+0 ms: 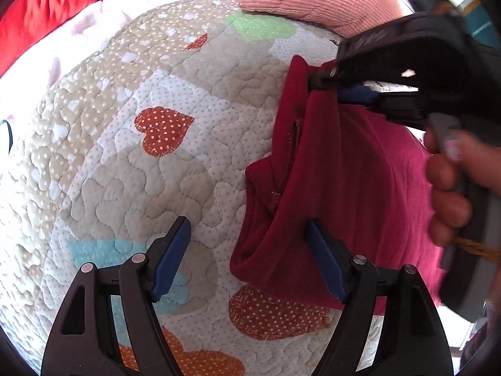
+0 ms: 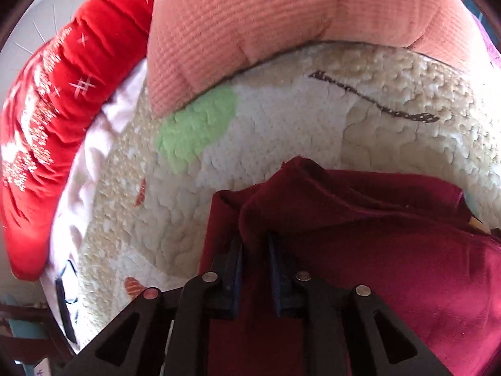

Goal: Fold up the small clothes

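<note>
In the left wrist view, the left gripper hangs wide apart at the bottom of the frame, nothing between its fingers; its right finger sits just beside the maroon garment heaped at right on the heart-patterned quilt. Upper right there, the right gripper pinches the cloth's top fold, a hand behind it. The right wrist view alone shows fabric bunched between those fingers, plus the peach pillow.

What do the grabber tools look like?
Both are black plastic. The left gripper has two wedge-shaped arms with triangular holes, round silver pins, and blue ridged pads. The right gripper matches, with darker blue pads. A yellowish braided cord trails beside its handle.
</note>
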The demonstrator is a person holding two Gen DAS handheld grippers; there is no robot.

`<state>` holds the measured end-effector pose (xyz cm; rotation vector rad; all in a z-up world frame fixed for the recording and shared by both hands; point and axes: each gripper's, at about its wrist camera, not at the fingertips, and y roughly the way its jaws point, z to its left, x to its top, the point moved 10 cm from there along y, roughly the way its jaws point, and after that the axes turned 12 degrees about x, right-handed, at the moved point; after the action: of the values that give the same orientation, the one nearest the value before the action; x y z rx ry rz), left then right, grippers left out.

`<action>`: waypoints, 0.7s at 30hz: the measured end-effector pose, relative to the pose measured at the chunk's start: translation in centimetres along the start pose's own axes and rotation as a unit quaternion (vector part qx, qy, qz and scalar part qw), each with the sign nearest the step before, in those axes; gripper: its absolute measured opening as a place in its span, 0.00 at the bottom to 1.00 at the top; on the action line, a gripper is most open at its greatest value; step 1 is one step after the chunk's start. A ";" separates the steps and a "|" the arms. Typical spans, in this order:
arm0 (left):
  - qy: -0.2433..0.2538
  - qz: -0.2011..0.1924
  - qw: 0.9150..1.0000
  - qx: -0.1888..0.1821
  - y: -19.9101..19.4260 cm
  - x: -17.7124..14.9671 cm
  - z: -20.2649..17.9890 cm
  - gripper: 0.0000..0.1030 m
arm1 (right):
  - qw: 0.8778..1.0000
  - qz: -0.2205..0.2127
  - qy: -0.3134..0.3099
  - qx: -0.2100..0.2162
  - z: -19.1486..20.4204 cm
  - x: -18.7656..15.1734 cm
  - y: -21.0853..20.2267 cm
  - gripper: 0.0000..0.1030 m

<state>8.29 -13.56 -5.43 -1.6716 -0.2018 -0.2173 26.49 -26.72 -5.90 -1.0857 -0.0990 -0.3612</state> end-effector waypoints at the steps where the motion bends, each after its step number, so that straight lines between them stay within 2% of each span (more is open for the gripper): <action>1: 0.002 -0.001 1.000 -0.001 0.1 0.0 0.0 0.75 | 1.000 -0.003 0.005 0.003 0.3 0.0 -0.7 0.50; 2: 0.003 0.000 1.000 -0.003 0.1 -0.2 0.0 0.75 | 1.000 -0.003 0.004 -0.001 0.1 -0.2 -1.0 0.59; 5: 0.002 -0.002 1.000 -0.007 0.4 0.1 -0.2 0.76 | 0.999 0.025 -0.008 -0.041 0.4 -0.5 -0.5 0.60; 7: 0.002 -0.003 1.000 -0.007 0.4 0.1 -0.3 0.77 | 0.998 0.047 -0.006 -0.048 0.7 -0.9 1.0 0.60; 9: 0.003 -0.006 1.000 -0.008 0.6 0.4 -0.6 0.78 | 0.995 0.064 -0.018 -0.072 0.7 -1.5 2.7 0.65; 10: 0.003 -0.007 1.000 -0.009 0.9 0.7 -0.7 0.78 | 0.994 0.066 -0.036 -0.084 0.8 -1.7 3.3 0.68; 11: 0.002 -0.008 1.000 -0.010 1.1 0.8 -0.5 0.78 | 0.992 0.065 -0.055 -0.093 0.9 -1.8 3.8 0.75; 13: 0.009 -0.009 1.000 -0.005 1.4 0.8 -0.5 0.79 | 0.990 0.050 -0.084 -0.101 1.2 -1.6 4.2 0.75; 15: 0.010 -0.014 1.000 -0.005 1.5 0.8 -0.8 0.81 | 0.992 0.031 -0.081 -0.090 0.5 -1.3 3.3 0.51; 16: 0.008 -0.013 1.000 -0.007 1.6 0.7 -1.0 0.82 | 0.995 0.028 -0.067 -0.068 0.1 -1.3 2.8 0.46; 18: 0.005 -0.013 1.000 -0.011 1.7 0.9 -1.3 0.82 | 1.000 0.025 -0.017 0.005 -0.6 -1.5 1.3 0.17; 21: 0.015 -0.022 0.999 -0.018 2.0 1.2 -2.1 0.82 | 0.998 0.007 0.009 0.056 -1.0 -1.7 -1.1 0.13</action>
<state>9.87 -15.86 -6.78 -1.6994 -0.2141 -0.2797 24.40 -27.69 -5.88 -0.9709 -0.0946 -0.3482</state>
